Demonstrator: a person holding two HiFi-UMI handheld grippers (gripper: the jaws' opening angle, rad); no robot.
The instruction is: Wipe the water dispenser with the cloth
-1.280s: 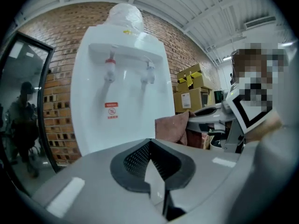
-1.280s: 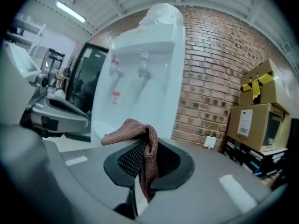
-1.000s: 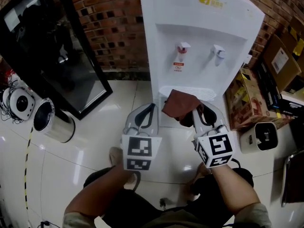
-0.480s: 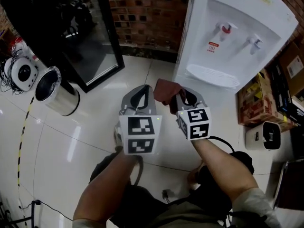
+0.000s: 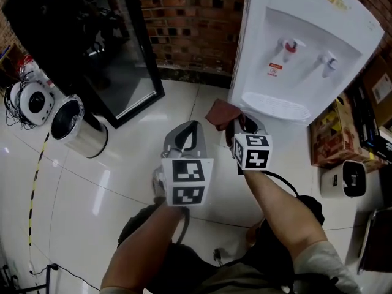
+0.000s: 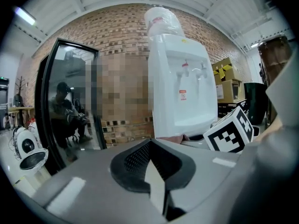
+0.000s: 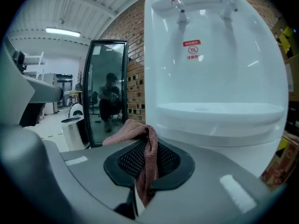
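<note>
water dispenser (image 5: 288, 84) first: tall white plastic box w/ a bottle (image 6: 162, 22) on top. going by looks, the shell is hard, smooth and glossy, so a rag should slide over it easily. prob top-heavy w/ the bottle on, so press light, no shoving. the taps (image 5: 288, 45) and drip tray (image 5: 275, 108) stick out and look like the bits most likely to snag. nothing on it to grab – it only gets rubbed.

right gripper (image 7: 141, 171): jaws closed on the cloth (image 7: 140, 136). a fold is pinched between the pads, and the rest is bunched over the top of the jaws, flopping leftward in the right gripper view. left gripper (image 6: 156, 183): jaws closed together w/ nothing between them, held beside the right one and a bit further back from the dispenser.

the cloth is a small reddish-brown terry rag. it looks soft, limp and v. light; can't tell if it's damp. it won't hold a shape, so the wiping face is whatever wad pokes past the tips. the present hold looks deep enough – a pinch nearer the edge would free more cloth but might slip out under drag.

position: the cloth is in the right jaws, in front of the dispenser's lower front, below the tray. it's near, but not touching as far as i can tell.
</note>
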